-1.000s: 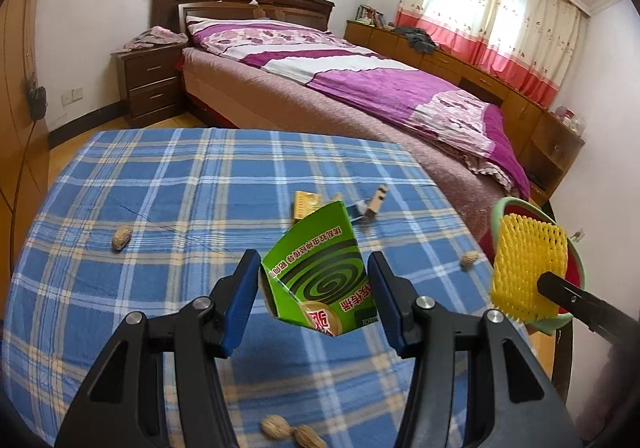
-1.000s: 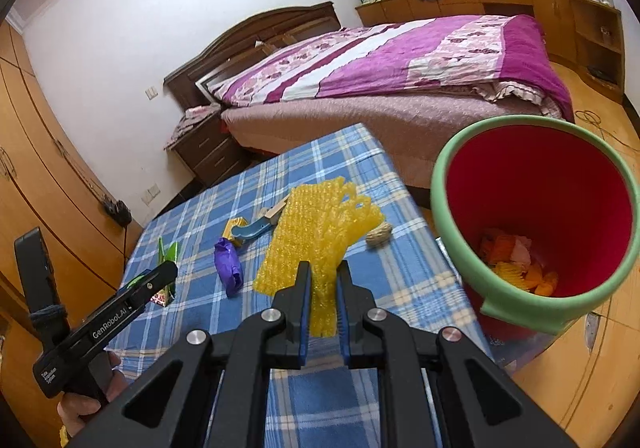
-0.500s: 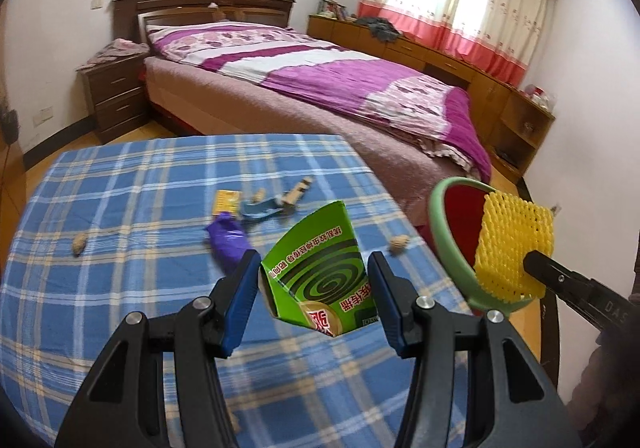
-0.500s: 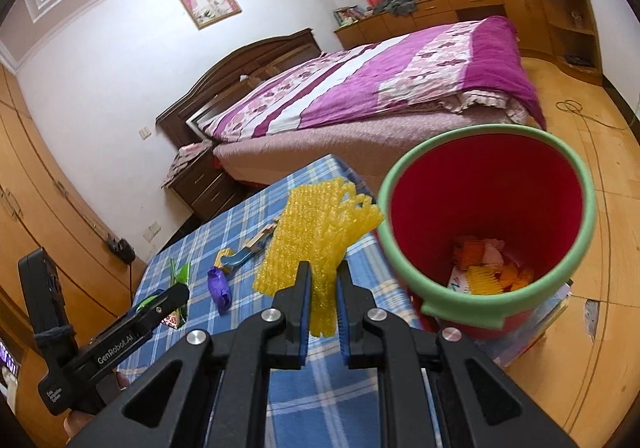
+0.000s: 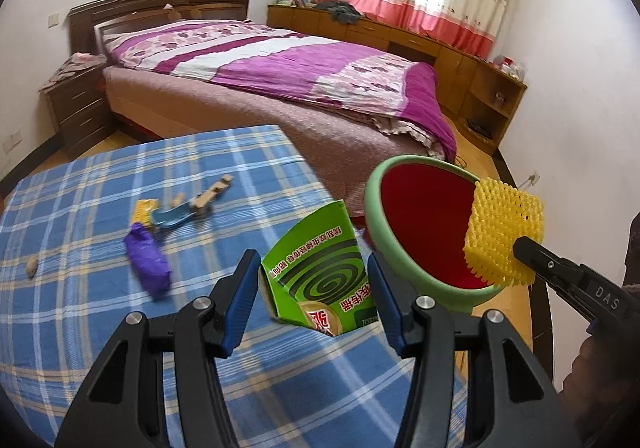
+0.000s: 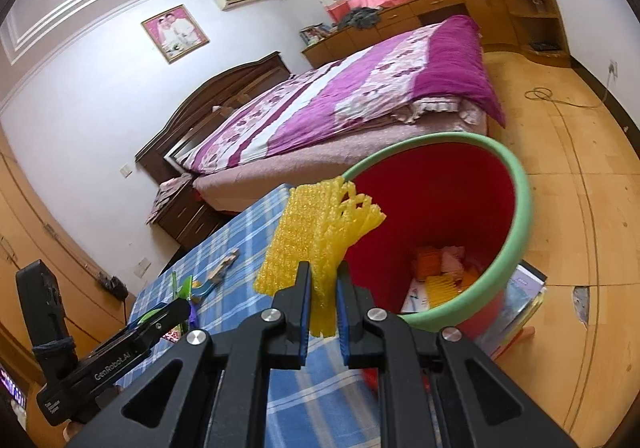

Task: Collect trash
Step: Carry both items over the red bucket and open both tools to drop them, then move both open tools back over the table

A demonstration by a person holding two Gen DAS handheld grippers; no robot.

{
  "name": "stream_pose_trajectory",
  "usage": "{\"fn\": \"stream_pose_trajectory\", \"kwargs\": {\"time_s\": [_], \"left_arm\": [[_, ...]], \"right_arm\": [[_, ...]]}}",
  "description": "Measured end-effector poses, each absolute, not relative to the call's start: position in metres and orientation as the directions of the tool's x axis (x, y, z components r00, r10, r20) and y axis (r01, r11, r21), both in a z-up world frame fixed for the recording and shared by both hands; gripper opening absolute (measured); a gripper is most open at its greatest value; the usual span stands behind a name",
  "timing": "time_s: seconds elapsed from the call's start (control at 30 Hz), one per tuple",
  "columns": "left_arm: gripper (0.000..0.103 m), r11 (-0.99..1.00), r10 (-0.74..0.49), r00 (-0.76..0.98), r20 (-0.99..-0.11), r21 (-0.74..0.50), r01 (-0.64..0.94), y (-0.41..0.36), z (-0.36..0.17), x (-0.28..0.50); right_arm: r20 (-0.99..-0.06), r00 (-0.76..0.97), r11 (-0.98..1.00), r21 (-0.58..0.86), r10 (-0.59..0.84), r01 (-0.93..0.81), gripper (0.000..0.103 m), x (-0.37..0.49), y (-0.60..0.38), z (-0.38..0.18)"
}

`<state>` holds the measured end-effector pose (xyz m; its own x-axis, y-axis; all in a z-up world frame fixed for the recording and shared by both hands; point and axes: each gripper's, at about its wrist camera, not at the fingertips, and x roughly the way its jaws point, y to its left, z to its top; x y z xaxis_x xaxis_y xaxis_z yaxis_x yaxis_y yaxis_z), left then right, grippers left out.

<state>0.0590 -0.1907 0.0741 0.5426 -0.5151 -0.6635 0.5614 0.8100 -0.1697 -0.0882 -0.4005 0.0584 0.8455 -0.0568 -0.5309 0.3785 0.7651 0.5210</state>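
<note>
So there were two grippers in play. The left gripper [image 5: 312,286], low centre of the left wrist view, had its jaws clamped on one green mosquito-coil box [image 5: 320,276], flattened and tilted, held up above the bench [image 5: 80,328] with its blue plaid cloth. The right gripper [image 6: 323,302], bottom centre of its own view, had its jaws nearly closed, pinching one yellow foam fruit net [image 6: 316,232]. In the left wrist view that same net sat at the right edge of the frame, right at the rim of the bin.

One trash bin [image 6: 516,232], red inside with a green rim, stood just off the bench edge, right of centre in both views. Inside it I counted roughly three or four bits already: orange, yellow and pinkish scraps, too jumbled to split cleanly.

Still lying on the bench, left of centre in the left wrist view: one purple wrapper [image 5: 146,262], one small yellow packet [image 5: 143,207], one teal spoon-like thing [image 5: 172,215], a wooden piece [image 5: 212,195] and one peanut [image 5: 32,267] near the left edge. One bed [image 5: 280,59] filled the upper part of the frame.
</note>
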Motion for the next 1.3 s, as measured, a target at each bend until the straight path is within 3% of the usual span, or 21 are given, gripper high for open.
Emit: {"fn": "stream_pose_trajectory", "kwargs": {"time_s": [0.87,1.3], "left_arm": [[0.057,0.693,-0.560,0.410,-0.720,-0.137,0.708,-0.342,0.035,0.067],[0.061,0.673,-0.578,0.393,-0.715,-0.147,0.725,-0.347,0.033,0.064]], "right_arm": [[-0.618,0.776,0.706,0.496,-0.122,0.506,0.016,-0.078,-0.505,0.015],[-0.612,0.781,0.682,0.520,-0.121,0.514,0.031,-0.081,-0.505,0.009]]}}
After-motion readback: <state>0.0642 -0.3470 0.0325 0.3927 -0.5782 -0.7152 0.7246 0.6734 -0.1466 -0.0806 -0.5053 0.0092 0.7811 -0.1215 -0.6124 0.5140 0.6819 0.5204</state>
